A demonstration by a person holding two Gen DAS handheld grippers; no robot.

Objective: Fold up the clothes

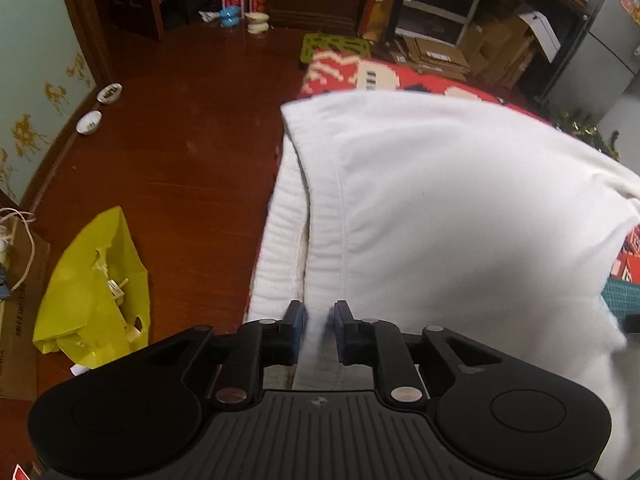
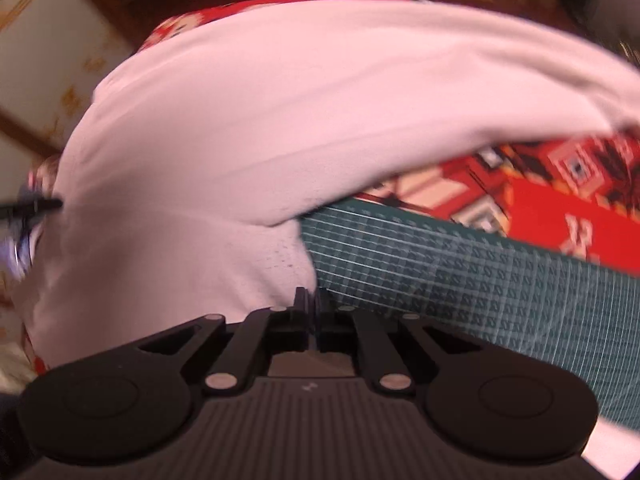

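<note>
Your left gripper (image 1: 318, 316) has its fingers nearly closed on a bunched fold of the white cotton sweatshirt (image 1: 440, 208), near its ribbed hem — a grip on the edge gives you control of the whole side. Your right gripper (image 2: 312, 300) looks pinched tight at the garment's other edge, though blur hides whether cloth sits between the pads. The sweatshirt hangs lifted and billowing between both hands, above the red patterned blanket (image 2: 560, 208) and green gridded cutting mat (image 2: 460, 280) — probably raised so it can be laid over into a fold.
</note>
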